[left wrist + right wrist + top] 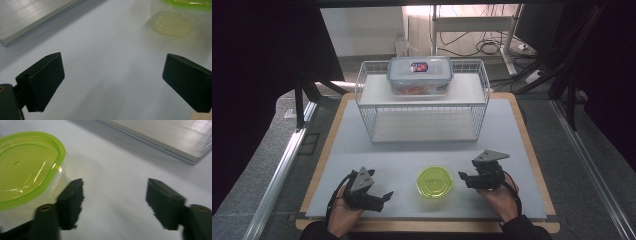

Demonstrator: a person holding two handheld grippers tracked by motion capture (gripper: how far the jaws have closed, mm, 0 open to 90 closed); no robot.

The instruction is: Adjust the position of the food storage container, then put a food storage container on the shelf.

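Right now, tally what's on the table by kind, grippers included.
Lidded tubs: 2, a green tub and a clear box
Wire racks: 1, the rack with the clear box on top
Grippers: 2, left gripper and right gripper, both open
Total: 5

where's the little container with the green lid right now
In the high view the small clear plastic container with the round green lid stands on the grey mat near its front edge, between the left gripper and right gripper, touching neither.
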